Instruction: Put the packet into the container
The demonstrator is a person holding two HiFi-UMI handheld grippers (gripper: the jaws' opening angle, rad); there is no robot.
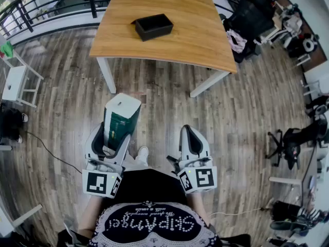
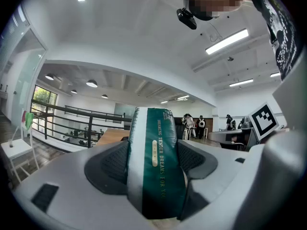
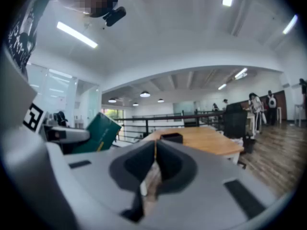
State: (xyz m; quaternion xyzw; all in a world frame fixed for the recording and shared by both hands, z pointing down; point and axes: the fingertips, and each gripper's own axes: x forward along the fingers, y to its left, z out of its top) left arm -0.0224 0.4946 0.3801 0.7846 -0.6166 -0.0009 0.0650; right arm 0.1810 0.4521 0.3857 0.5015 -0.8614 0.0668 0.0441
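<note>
Head view hides the green packet's [image 1: 121,115] lower end inside the clamping left gripper [image 1: 112,136]; right gripper [image 1: 191,138] closed, empty.

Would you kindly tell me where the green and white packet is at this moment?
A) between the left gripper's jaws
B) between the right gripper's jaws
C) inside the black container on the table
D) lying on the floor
A: the packet is clamped between the left gripper jaws, while the container sits far ahead on the table and the right gripper is shut on nothing.
</note>
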